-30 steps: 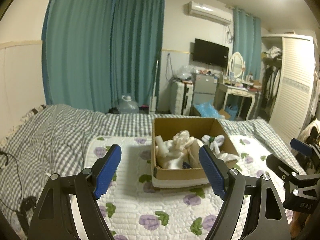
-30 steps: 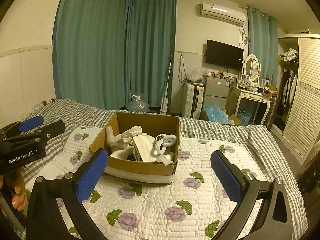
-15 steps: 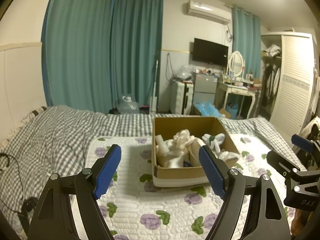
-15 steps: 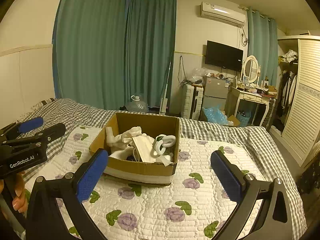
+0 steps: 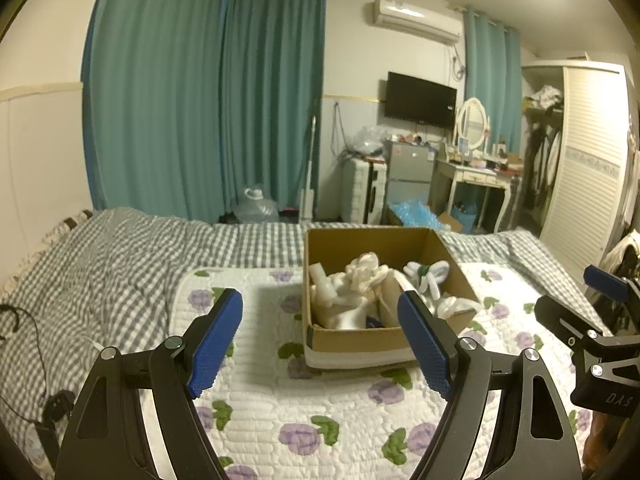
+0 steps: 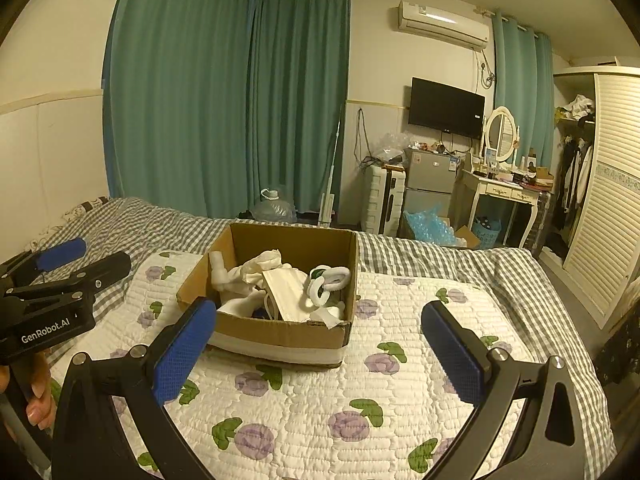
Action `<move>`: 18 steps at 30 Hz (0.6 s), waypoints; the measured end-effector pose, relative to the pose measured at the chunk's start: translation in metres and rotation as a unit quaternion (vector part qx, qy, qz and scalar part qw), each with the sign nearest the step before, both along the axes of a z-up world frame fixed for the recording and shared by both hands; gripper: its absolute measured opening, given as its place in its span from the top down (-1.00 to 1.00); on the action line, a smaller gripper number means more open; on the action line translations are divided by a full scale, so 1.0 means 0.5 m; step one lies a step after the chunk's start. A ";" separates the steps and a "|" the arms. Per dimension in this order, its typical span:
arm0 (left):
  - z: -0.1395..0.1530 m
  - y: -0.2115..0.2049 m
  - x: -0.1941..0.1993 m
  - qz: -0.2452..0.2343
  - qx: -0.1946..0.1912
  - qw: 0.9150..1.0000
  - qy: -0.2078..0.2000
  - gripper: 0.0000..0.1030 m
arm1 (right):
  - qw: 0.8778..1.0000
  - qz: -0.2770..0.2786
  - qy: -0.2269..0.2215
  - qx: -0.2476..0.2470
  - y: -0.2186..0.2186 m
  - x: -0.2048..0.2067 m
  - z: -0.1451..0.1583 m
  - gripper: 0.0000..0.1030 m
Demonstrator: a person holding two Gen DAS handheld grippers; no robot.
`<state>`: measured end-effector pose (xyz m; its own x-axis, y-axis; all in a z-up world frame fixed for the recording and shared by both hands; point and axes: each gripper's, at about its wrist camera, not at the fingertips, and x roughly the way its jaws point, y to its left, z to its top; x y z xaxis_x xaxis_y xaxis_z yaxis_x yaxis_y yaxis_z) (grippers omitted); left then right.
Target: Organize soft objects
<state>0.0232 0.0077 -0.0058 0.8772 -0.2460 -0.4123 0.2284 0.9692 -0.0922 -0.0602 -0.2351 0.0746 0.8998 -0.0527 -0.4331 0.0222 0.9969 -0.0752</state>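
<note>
Soft white objects, a jumble of cloth, a pleated face mask and white fabric rings, sit piled inside the open brown cardboard box, and that box stands on the white quilted mat with purple flowers spread over the grey checked bed cover. Compared with a second ago almost nothing has changed: both views have drifted only slightly, and the box and its contents lie as they did. Left gripper hangs over the mat with its blue-padded fingers spread wide, holding nothing and touching nothing, the box's near left corner seen between them. Right gripper hovers just the same, blue fingers wide apart and empty, the box framed ahead and to its left. Each gripper shows at the edge of the other's view, on either side of the box.
</note>
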 end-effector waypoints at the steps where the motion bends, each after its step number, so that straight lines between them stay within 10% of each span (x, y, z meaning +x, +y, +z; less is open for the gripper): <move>1: -0.001 0.000 0.000 0.000 0.001 1.000 0.001 -0.56 | 1.000 0.000 0.001 0.000 0.001 0.001 -0.001 -1.00; 18: -0.007 -0.004 -0.001 0.002 0.021 1.000 0.003 -0.56 | 1.000 -0.001 0.003 -0.002 0.001 -0.001 -0.003 -1.00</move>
<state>0.0227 0.0059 -0.0091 0.8754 -0.2246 -0.4281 0.2236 0.9732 -0.0534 -0.0608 -0.2346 0.0730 0.8974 -0.0566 -0.4375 0.0242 0.9966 -0.0791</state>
